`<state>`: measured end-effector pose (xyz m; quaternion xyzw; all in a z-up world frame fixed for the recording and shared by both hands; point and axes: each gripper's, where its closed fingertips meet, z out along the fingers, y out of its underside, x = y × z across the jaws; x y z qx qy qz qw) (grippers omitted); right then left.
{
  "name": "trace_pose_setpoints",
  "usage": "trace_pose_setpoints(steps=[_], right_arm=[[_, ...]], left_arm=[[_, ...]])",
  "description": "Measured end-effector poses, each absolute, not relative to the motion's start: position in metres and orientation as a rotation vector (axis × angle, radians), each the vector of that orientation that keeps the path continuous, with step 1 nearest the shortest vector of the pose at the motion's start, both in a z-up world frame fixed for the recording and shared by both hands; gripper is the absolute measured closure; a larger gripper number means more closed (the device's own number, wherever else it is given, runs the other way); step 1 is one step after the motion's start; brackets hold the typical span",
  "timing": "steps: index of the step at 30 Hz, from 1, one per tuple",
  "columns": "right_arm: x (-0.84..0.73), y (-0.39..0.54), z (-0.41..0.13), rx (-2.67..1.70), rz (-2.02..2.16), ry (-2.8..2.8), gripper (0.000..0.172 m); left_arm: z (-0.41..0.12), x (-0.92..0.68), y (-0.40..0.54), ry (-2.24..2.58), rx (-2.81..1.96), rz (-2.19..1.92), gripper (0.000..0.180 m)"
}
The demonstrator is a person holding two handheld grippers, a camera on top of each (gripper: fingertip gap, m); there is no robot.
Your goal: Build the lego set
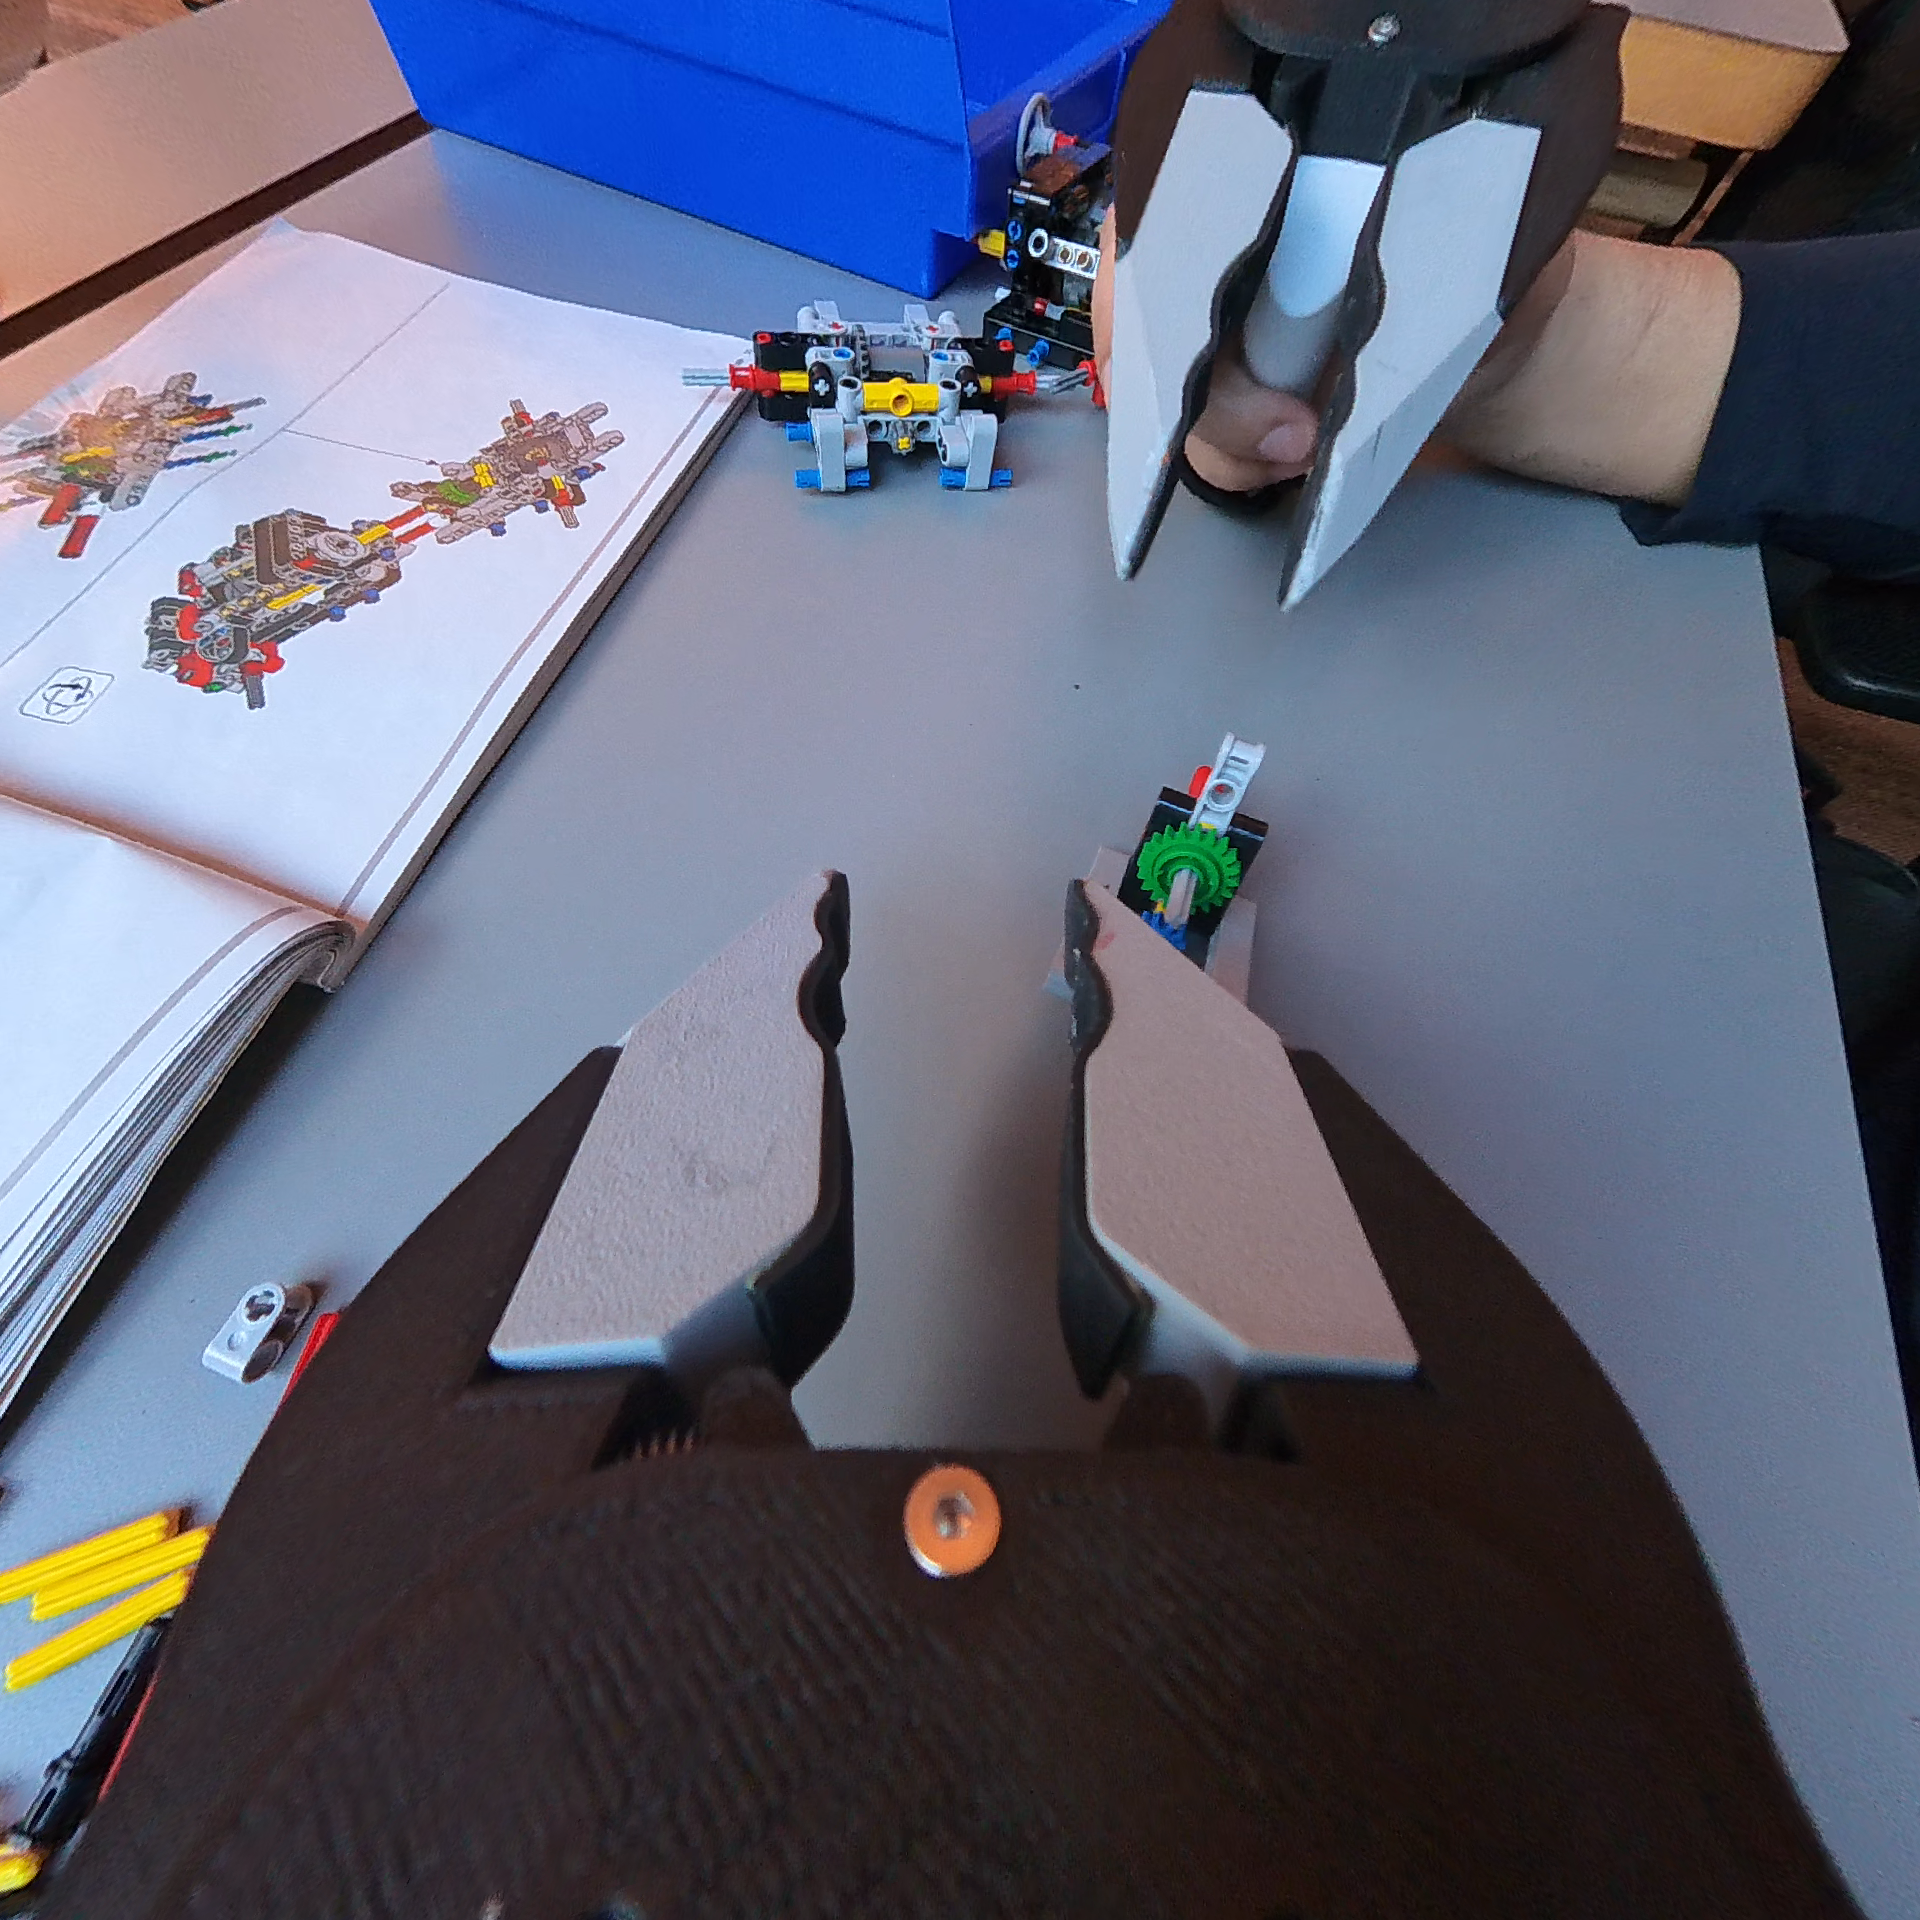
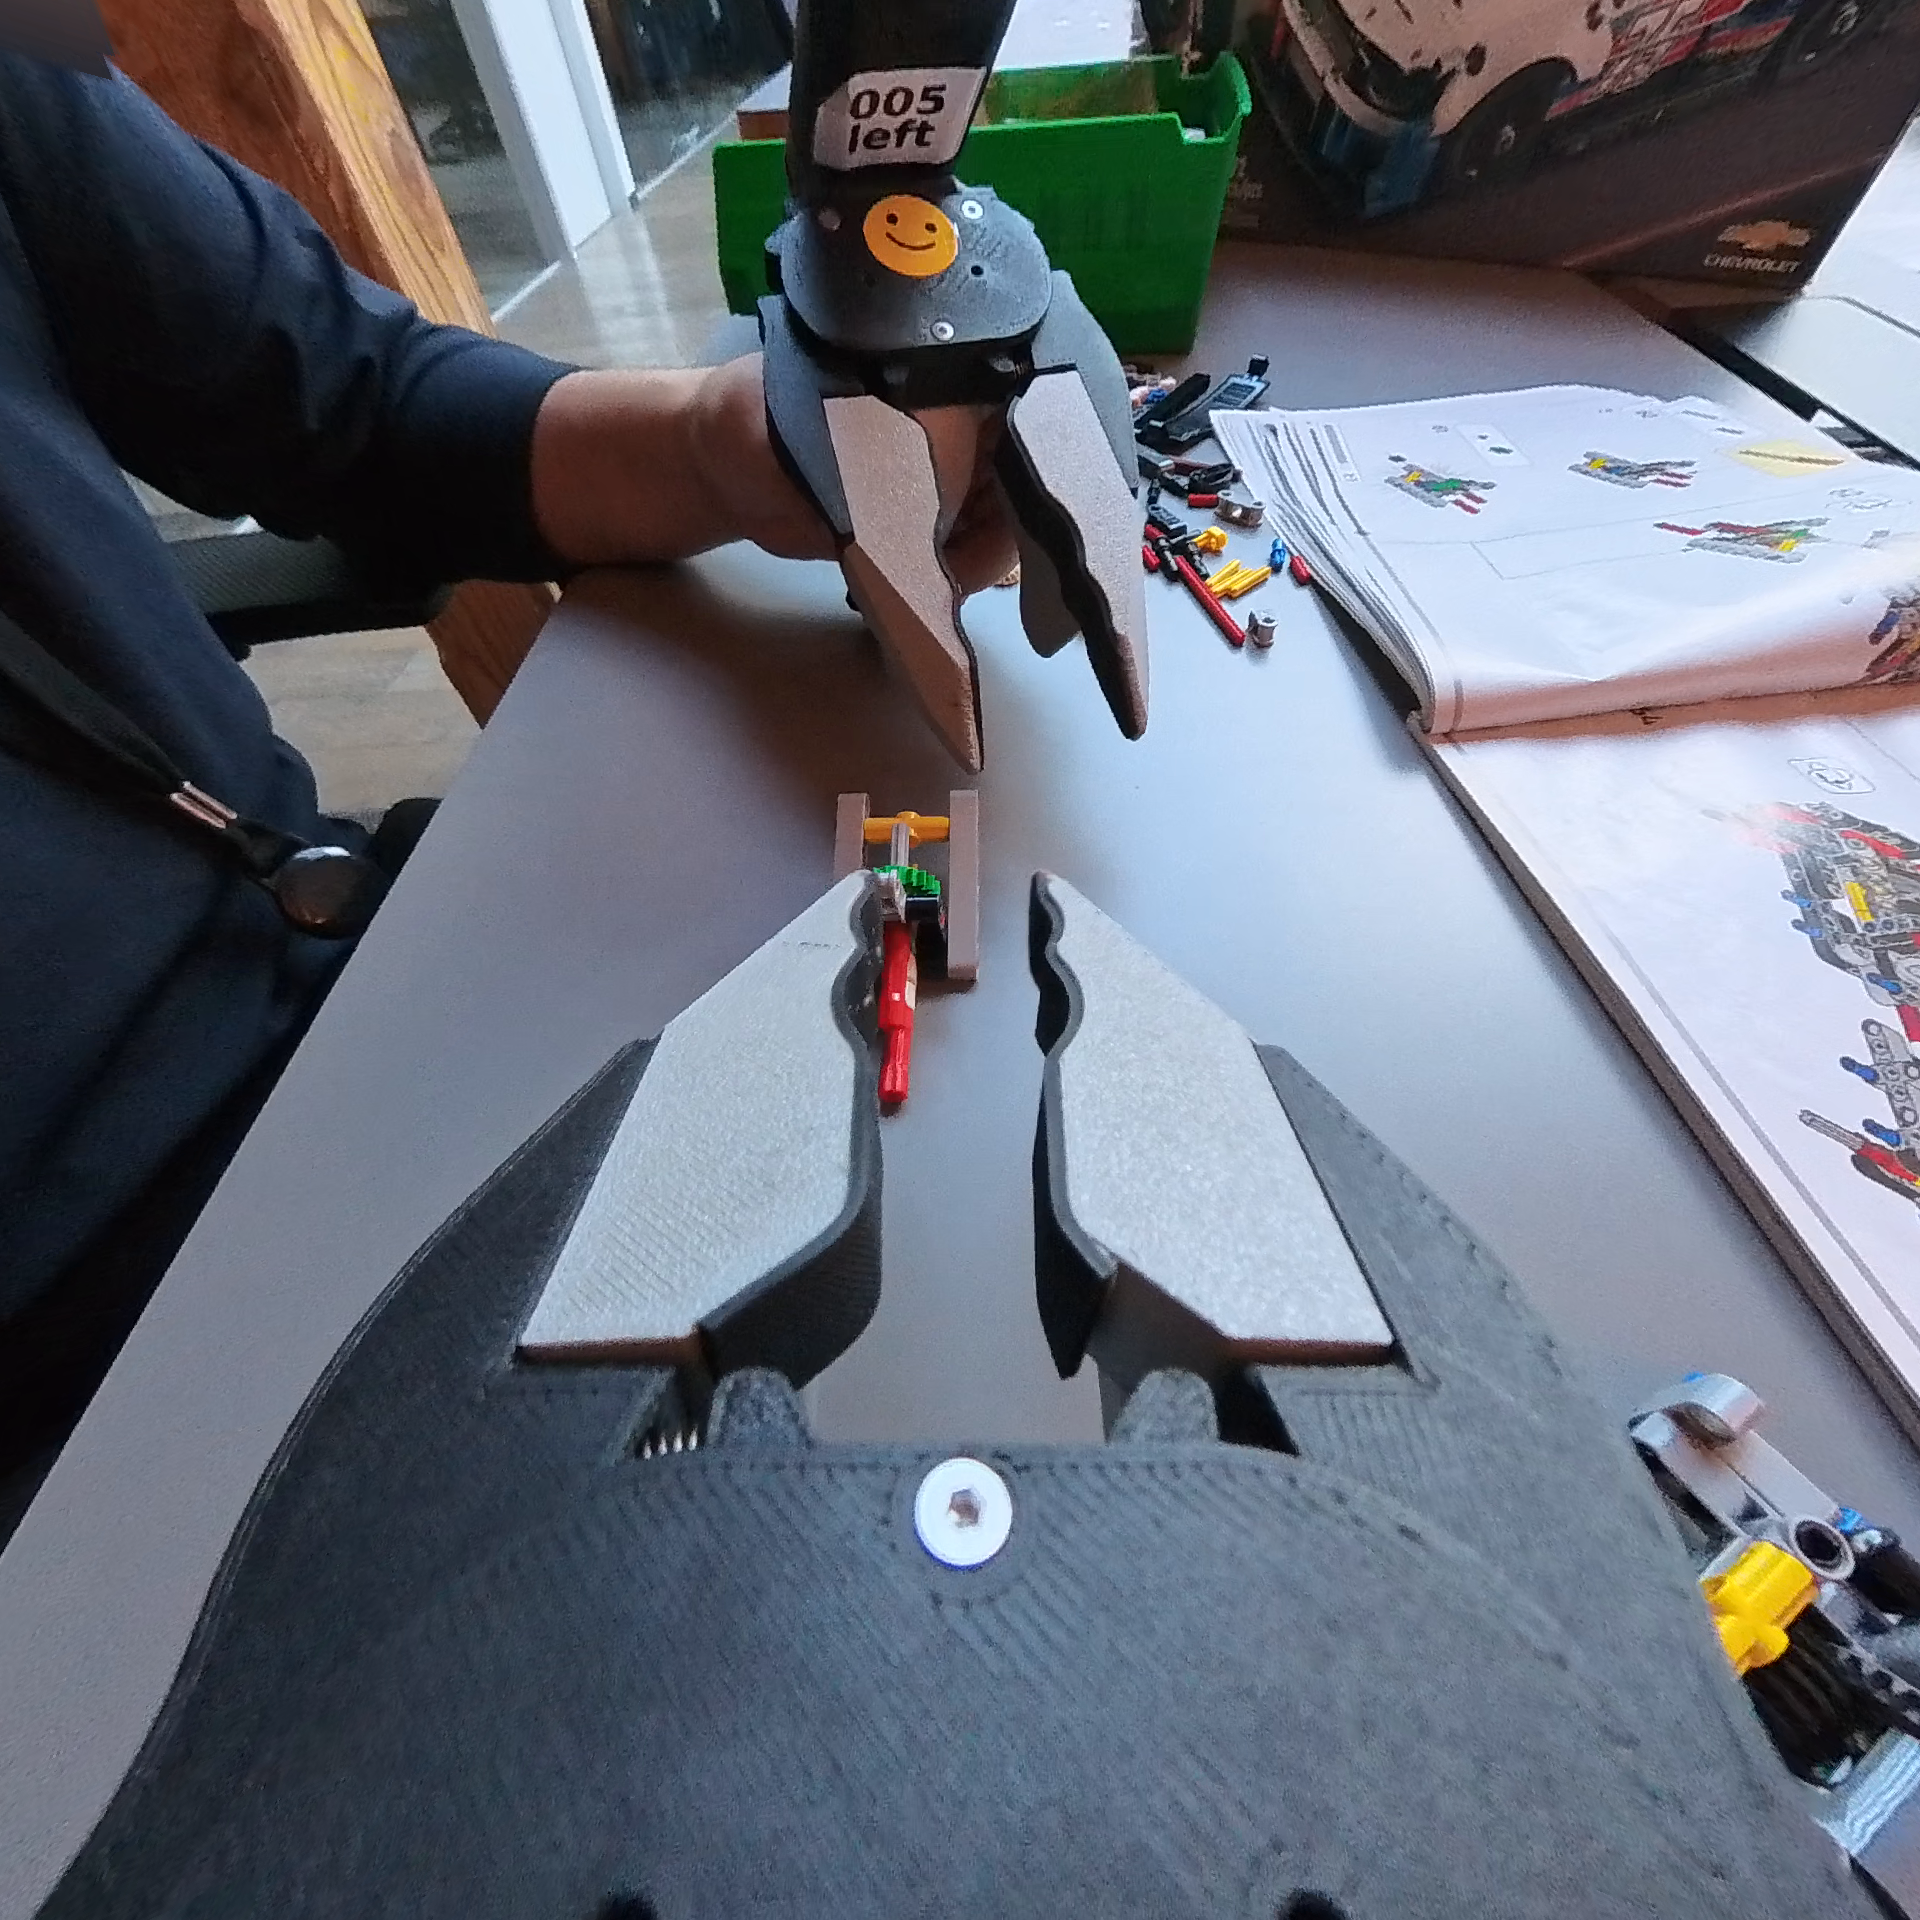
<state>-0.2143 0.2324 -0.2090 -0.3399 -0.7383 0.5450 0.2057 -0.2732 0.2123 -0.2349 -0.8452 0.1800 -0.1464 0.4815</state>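
A small brick assembly (image 1: 1190, 868) with a green gear, a white lever and grey side beams lies on the grey table (image 1: 935, 675). My left gripper (image 1: 956, 904) is open and empty, and its right fingertip (image 1: 1086, 925) is just left of the assembly. In the right wrist view the same assembly (image 2: 909, 894) shows a red axle (image 2: 894, 1029) and a yellow cross piece (image 2: 904, 828). My right gripper (image 2: 948, 894) is open over it, with nothing pressed between the pads. Each gripper also shows in the other view, the right one (image 1: 1210, 577) and the left one (image 2: 1055, 743), both open.
An open instruction booklet (image 1: 312, 582) lies at the left. A blue bin (image 1: 790, 125) and a larger brick assembly (image 1: 883, 400) stand at the back. Loose parts (image 2: 1210, 561), a green bin (image 2: 1101, 197) and a cardboard box (image 2: 1558, 135) show in the right wrist view. Yellow axles (image 1: 94, 1590) lie near left. My right tips are roughly 15 cm from the larger brick assembly (image 1: 883, 400). Seen from the right wrist view (image 2: 1758, 1617) as well.
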Motion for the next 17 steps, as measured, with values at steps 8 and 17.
trace_pose_setpoints(steps=[8,17], right_arm=[[-0.217,0.243,-0.212,-0.975,1.482,-2.043,0.145],[-0.223,0.26,-0.218,-1.053,1.415,-2.009,0.145]], left_arm=[[-0.238,-0.274,0.213,0.436,-2.078,-0.334,0.145],[-0.241,-0.269,0.213,0.5,-2.088,-0.265,0.146]])
